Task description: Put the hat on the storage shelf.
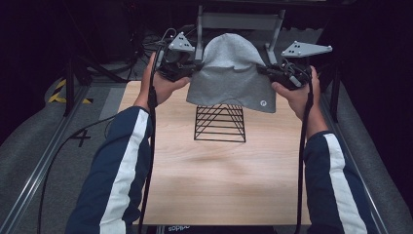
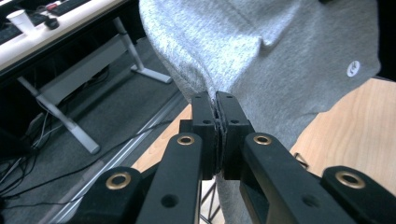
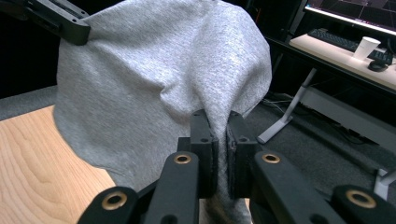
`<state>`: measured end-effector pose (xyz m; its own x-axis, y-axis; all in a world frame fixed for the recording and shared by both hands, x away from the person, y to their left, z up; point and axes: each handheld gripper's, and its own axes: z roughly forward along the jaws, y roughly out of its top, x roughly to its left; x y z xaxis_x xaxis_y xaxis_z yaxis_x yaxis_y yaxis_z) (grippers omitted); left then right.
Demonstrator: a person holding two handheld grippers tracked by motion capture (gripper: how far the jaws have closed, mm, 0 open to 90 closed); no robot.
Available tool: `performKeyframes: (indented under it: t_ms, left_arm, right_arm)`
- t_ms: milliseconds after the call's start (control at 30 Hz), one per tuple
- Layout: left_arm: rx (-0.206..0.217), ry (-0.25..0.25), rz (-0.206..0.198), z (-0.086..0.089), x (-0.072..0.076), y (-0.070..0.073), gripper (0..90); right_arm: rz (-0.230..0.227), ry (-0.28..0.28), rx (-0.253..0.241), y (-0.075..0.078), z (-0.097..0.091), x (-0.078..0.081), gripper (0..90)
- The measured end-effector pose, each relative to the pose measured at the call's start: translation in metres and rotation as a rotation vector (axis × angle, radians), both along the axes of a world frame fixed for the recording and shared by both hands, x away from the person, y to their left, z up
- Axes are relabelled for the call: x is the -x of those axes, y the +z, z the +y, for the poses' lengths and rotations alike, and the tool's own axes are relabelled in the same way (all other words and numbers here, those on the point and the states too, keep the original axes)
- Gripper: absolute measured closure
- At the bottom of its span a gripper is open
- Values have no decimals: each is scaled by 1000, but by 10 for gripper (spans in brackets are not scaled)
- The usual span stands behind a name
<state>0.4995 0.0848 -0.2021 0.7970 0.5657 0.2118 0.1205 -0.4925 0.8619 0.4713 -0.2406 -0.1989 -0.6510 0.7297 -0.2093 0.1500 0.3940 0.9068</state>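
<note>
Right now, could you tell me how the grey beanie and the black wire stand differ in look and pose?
The grey beanie is soft knit cloth; the black wire stand is rigid, open wire. The beanie hangs in the air, stretched between the left gripper and right gripper; the stand rests on the wooden table. Both narrow toward the top.

A light wooden tabletop (image 1: 219, 170) with a visible grain fills the middle of the high view, its near edge at the bottom and a grey carpeted floor (image 1: 29, 146) on either side of it. A black wire rack (image 1: 220, 123), shaped like a pyramid of thin rods, stands directly on the wood towards the far end, roughly centred between the left and right edges. A dark strip at the near edge is too cropped to identify.
</note>
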Motion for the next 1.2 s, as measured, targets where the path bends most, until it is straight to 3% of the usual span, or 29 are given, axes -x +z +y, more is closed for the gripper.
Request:
performKeyframes:
  t_ms: [167,333,633,1067,1200]
  left_arm:
    - [13,12,20,2,-8,-5,876]
    - [4,30,13,-2,-15,-11,877]
    - [32,37,22,-1,-27,-17,877]
    - [92,-32,21,20,-2,-24,876]
    - [88,-64,11,22,9,-25,876]
  right_arm:
    - [-1,-6,-10,-4,2,-8,843]
    - [0,-17,-8,-9,6,-16,843]
    - [0,-24,-39,-15,6,-28,843]
    - [6,86,-42,-27,7,-10,843]
    - [-1,106,-60,-26,4,-2,843]
